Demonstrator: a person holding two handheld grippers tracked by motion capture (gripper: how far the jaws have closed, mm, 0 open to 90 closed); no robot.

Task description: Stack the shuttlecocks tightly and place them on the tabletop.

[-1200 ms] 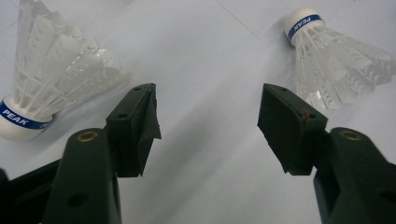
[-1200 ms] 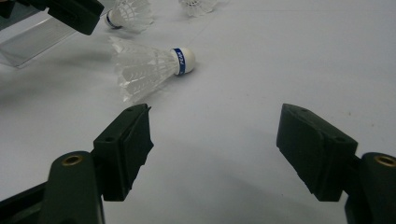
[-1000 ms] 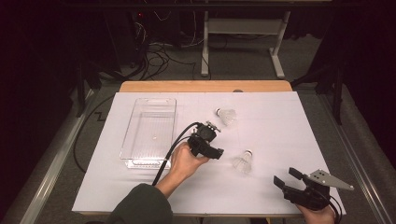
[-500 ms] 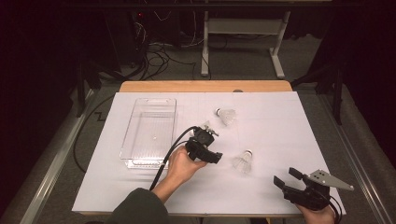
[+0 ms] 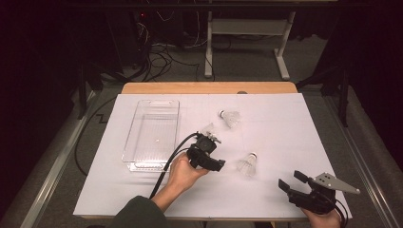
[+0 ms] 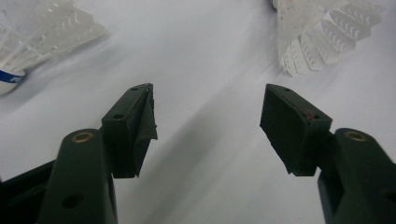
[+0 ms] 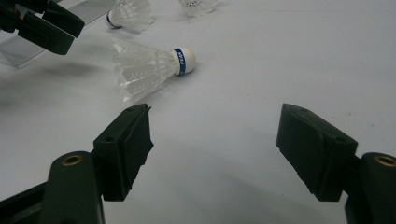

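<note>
Three feather shuttlecocks lie on the white sheet, and the work in hand looks like picking them up w/ the left gripper, prob. for the clear plastic bin. The nearest shuttlecock lies on its side at about 3 o'clock of that gripper, close but apart, cork w/ a blue band pointing toward the table's far edge. A second shuttlecock sits at 12 o'clock of the gripper, just beyond its body and partly hidden by it. A third shuttlecock is farther off at 1 o'clock, well apart.

In the left gripper view the jaws stand wide w/ nothing between them, just bare sheet; feather skirts sit off both upper corners, one at 11 o'clock and one at 1 o'clock, neither inside the gap. So the step reads as approach and lining up, no grasp yet.

The right gripper rests at the near right corner, about 4 o'clock of the nearest shuttlecock, jaws also spread and empty; its own view looks across at that shuttlecock.

The bin sits at 10 o'clock of the left gripper, empty as far as can be told.

Next move prob. calls for swinging the left gripper so one shuttlecock falls between the pads, closing gently on the cork end not the feathers, then carrying to the bin
</note>
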